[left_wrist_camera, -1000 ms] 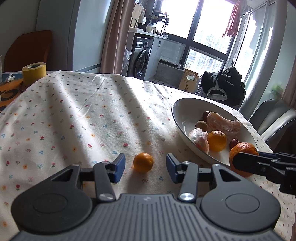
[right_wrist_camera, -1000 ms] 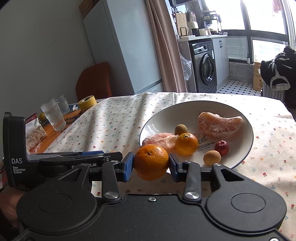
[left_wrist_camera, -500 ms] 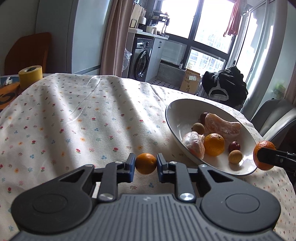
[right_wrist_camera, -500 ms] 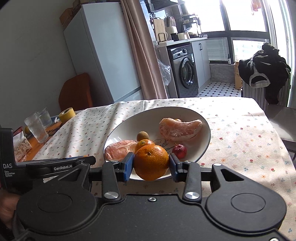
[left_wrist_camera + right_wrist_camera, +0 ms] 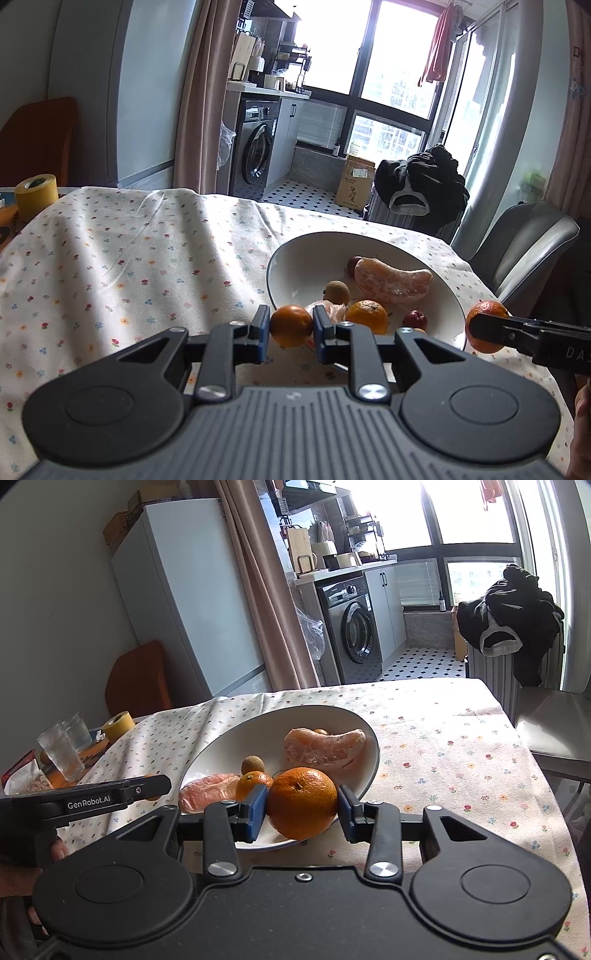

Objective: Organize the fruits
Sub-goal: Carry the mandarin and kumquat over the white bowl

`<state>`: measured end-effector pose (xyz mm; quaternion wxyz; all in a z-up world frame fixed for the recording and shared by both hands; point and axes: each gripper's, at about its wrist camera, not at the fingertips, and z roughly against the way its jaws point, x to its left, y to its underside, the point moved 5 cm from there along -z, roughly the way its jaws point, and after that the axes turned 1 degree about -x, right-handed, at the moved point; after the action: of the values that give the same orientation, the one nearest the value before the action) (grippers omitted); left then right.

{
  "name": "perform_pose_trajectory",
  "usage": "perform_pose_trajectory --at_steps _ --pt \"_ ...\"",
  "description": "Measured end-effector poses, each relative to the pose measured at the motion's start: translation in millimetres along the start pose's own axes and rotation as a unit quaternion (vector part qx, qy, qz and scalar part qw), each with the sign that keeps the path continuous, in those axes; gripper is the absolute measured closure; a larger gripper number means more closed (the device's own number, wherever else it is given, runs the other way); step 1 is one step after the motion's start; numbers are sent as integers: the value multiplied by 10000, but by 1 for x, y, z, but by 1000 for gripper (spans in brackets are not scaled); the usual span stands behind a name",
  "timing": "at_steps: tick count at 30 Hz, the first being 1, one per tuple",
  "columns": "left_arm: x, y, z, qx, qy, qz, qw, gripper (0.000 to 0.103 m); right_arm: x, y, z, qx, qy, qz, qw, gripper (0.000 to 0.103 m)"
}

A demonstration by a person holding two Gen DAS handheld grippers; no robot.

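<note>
Beside bowl, yellow tape, glasses

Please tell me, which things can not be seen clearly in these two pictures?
- Right wrist view: the hand-held gripper and its large orange hide the near rim of the bowl.
- Left wrist view: the small orange covers most of a pink peeled segment.
- Right wrist view: the snack packet is cut off by the edge.

Left gripper clamped on small orange, right gripper clamped on large orange, both seemingly airborne
</note>
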<state>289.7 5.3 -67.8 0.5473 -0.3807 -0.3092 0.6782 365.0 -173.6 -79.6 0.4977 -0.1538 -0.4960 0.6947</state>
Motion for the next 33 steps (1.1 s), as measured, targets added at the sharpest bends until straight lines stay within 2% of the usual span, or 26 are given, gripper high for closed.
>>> perform_pose_trajectory --at_steps 10,12,23,33 --pt "-36 -5 -5 -37 423 -74 9991 80 -11 -4 6 -95 52 -44 9999 64" --pt "-40 -5 -7 -49 483 -64 9988 77 -12 -6 7 -104 45 -37 9999 64" --pt "-25 -5 -5 2 284 26 9996 76 -3 -7 0 -59 -26 48 10000 64" --pt "-11 -4 3 1 143 50 9999 55 10 -15 -14 -22 -107 135 9999 64"
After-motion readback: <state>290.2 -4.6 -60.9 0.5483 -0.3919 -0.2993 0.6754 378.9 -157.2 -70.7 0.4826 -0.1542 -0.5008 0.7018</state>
